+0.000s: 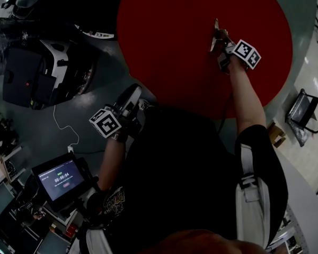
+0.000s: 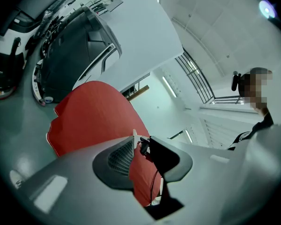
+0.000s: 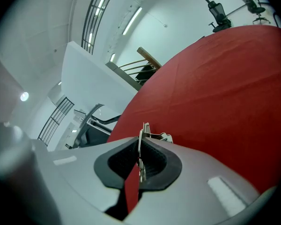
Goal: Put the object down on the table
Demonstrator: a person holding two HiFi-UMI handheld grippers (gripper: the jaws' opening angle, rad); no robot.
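A thin silvery metal object (image 3: 144, 131) sticks up from between the jaws of my right gripper (image 3: 140, 149), whose pads press on it from both sides. In the head view this gripper (image 1: 218, 40) is over the far right part of the round red table (image 1: 169, 41), and the object (image 1: 215, 32) points away from me just above the cloth. Nearer the body, my left gripper (image 1: 132, 97) hovers at the table's near edge. Its jaws (image 2: 139, 156) stand apart with nothing between them; only red cloth (image 2: 89, 121) shows through the gap.
A dark car-like body (image 1: 47, 62) stands on the grey floor to the left of the table. A screen with a timer (image 1: 61, 179) is at lower left, with a white cable (image 1: 63, 127) nearby. A folding chair (image 1: 306, 115) and a cardboard box (image 1: 277, 135) stand at the right.
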